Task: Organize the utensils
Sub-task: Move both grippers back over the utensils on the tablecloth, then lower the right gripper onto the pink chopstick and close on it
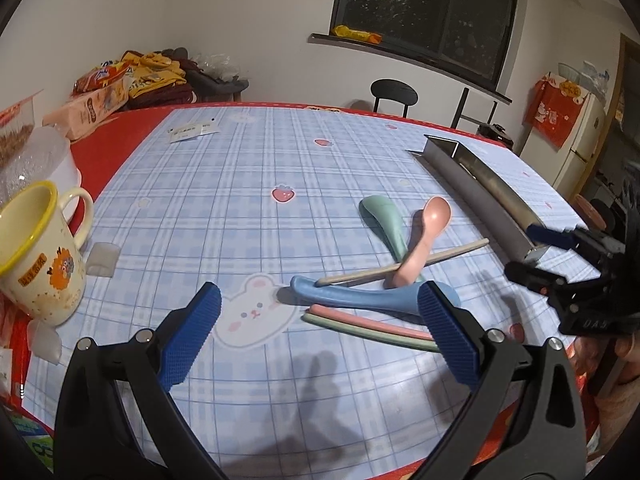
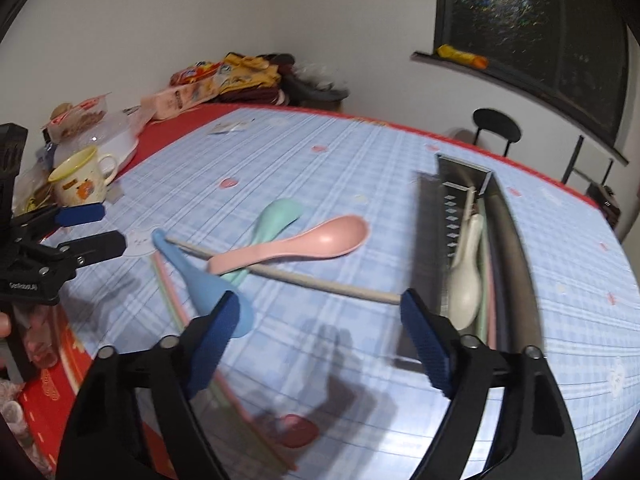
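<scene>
Claws first: the left gripper (image 1: 320, 320) is spread wide with nothing between its blue pads, hanging just above the table (image 1: 240, 168) near its front edge, and the right gripper (image 2: 320, 332) is spread wide and empty too, hovering over the same checked cloth. Right past them sits the messy pile of utensils in the middle of the table. The blue spoon (image 1: 360, 300) lies closest, its bowl partly behind the left claw's right finger, and a beige chopstick (image 1: 404, 262) runs across it at a slant. On top of that stick rests the pink spoon (image 1: 420, 244), which crosses over the green spoon (image 1: 384, 220) so the two make an X. Just in front of the blue spoon, a pink chopstick (image 1: 368, 322) and a green chopstick (image 1: 372, 332) lie side by side, touching or nearly so. Further out toward the right edge of the table there's the long metal tray (image 2: 516, 248), and it already has a white spoon (image 2: 466, 276) lying in it along with a couple of pale sticks beside it, a bit blurry so I can't tell more. Way over at the left edge stands a cream mug (image 1: 40, 252) with a yellow rim, next to a white tub and some snack bags piled toward the far left corner.
</scene>
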`<state>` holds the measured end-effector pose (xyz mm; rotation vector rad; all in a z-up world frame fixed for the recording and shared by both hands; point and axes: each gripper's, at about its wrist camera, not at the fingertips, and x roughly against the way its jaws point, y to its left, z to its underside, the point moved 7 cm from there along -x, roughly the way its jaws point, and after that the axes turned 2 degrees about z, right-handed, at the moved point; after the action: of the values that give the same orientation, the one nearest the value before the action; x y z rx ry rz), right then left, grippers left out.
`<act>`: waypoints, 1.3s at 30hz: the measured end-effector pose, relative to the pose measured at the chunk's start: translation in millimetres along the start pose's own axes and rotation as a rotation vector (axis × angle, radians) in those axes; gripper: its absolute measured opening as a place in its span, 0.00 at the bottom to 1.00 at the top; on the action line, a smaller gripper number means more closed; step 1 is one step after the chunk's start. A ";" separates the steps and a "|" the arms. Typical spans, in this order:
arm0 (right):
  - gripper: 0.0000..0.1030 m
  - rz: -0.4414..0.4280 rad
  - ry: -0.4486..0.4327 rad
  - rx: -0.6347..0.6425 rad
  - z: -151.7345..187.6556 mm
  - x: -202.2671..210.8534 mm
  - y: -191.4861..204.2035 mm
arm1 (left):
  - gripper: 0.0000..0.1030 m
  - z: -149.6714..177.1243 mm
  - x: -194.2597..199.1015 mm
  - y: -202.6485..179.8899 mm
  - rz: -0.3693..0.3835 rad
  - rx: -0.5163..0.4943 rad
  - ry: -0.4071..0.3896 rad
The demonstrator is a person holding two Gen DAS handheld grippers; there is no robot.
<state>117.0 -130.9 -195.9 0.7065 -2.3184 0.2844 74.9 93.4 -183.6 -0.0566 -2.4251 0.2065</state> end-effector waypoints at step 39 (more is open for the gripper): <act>0.29 -0.144 0.221 0.217 53.7 -6.1 46.6 | 0.94 16.3 -12.4 -4.6 0.073 0.005 0.042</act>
<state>64.9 -110.3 -240.1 0.8962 -2.0351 0.5260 73.8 85.4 -203.0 -0.1463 -2.3827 0.2423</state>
